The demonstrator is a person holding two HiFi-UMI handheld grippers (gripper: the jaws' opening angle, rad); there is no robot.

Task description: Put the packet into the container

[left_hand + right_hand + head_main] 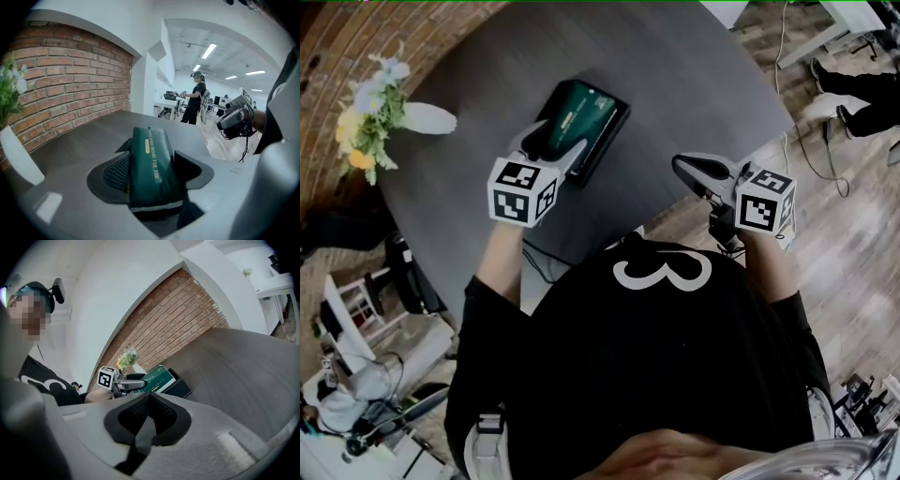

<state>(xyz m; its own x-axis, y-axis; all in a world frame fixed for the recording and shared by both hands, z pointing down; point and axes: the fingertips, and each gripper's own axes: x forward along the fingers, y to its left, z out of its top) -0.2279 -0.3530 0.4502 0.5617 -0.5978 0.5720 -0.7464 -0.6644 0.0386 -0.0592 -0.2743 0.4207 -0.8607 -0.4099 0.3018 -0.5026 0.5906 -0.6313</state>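
Fingers of the left gripper stand wide apart and are clamped on the sides of a dark green packet, which fills the gap between the two ribbed pads. Gold lettering runs along the packet's length. At the far left of the head view, pale flowers stand in a white vase at the edge of a round dark grey table, with a brick wall behind it.

Moving right, the packet reaches forward from the left gripper and sits tilted over a shallow black container on the table. Its far end is above the container's opening; whether that end touches the container cannot be told. The near end is in the jaws.

Further right, well apart from the container, the right gripper hovers near the table's near edge. Its fingers are pressed together, and nothing is between them. From the right gripper view, the packet and container appear across the table, beside the flowers.

Below both grippers, the person's black shirt fills the lower head view, and wooden floor shows at the right.
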